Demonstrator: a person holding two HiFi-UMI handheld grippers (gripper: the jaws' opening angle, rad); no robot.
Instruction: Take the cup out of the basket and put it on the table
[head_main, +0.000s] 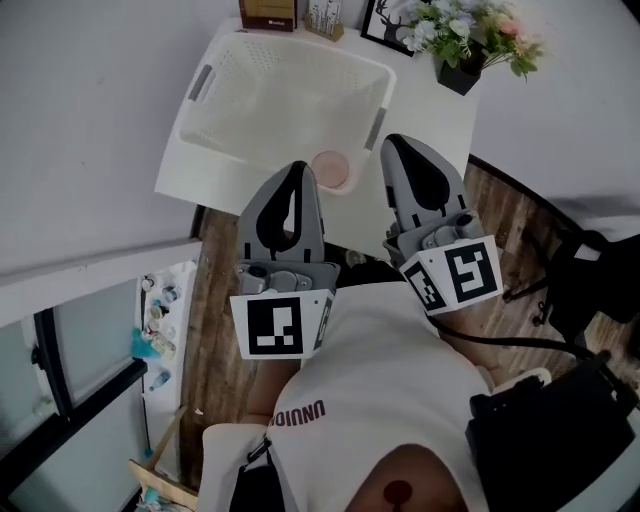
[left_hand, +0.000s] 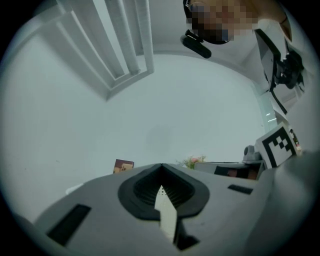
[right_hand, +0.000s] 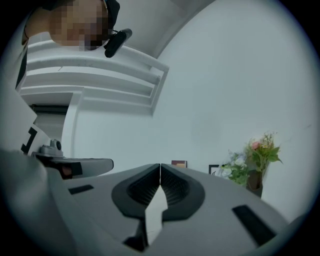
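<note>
A pink cup (head_main: 330, 168) stands upright on the white table (head_main: 430, 115), just in front of the white perforated basket (head_main: 285, 90), which looks empty. Both grippers are held near the person's chest, below the table's front edge. My left gripper (head_main: 298, 170) is shut with nothing in it, its tip just left of the cup in the head view. My right gripper (head_main: 392, 145) is shut and empty too, to the right of the cup. In the gripper views the left gripper (left_hand: 161, 166) and the right gripper (right_hand: 160, 165) point at a bare white wall.
At the table's back stand a potted bunch of flowers (head_main: 462, 60), a picture frame (head_main: 385, 25) and a brown box (head_main: 268, 14). A black bag (head_main: 560, 420) lies on the wooden floor at right. A low shelf with small items (head_main: 160, 320) is at left.
</note>
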